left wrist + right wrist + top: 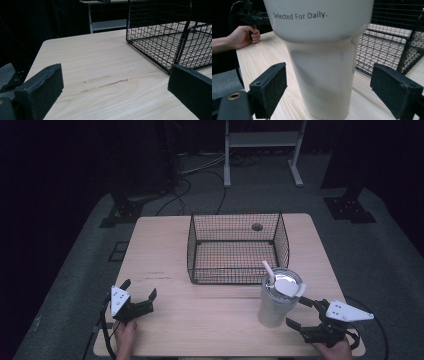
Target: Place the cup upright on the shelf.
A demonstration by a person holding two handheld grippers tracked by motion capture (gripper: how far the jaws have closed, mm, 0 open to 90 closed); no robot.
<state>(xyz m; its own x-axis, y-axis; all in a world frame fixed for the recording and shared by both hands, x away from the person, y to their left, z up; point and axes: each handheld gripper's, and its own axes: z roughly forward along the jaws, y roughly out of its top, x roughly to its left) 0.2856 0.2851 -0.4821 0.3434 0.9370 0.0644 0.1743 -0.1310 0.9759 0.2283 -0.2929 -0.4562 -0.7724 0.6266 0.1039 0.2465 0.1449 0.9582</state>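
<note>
1. Overhead, the right gripper [301, 312], held low at the table's [165, 255] near right corner, had its jaws spread just beside the upright tumbler [276, 301], which stood in front of the wire basket [238, 248].
2. Meanwhile the left gripper [112, 92] pointed across bare wood, jaws wide apart, gripping nothing.
3. Up close, the right gripper's jaws flanked the tumbler's [322, 62] narrow base without touching.

The big white cup [322, 57] has dark words on its side, near the top: "Selected For Daily."
</note>
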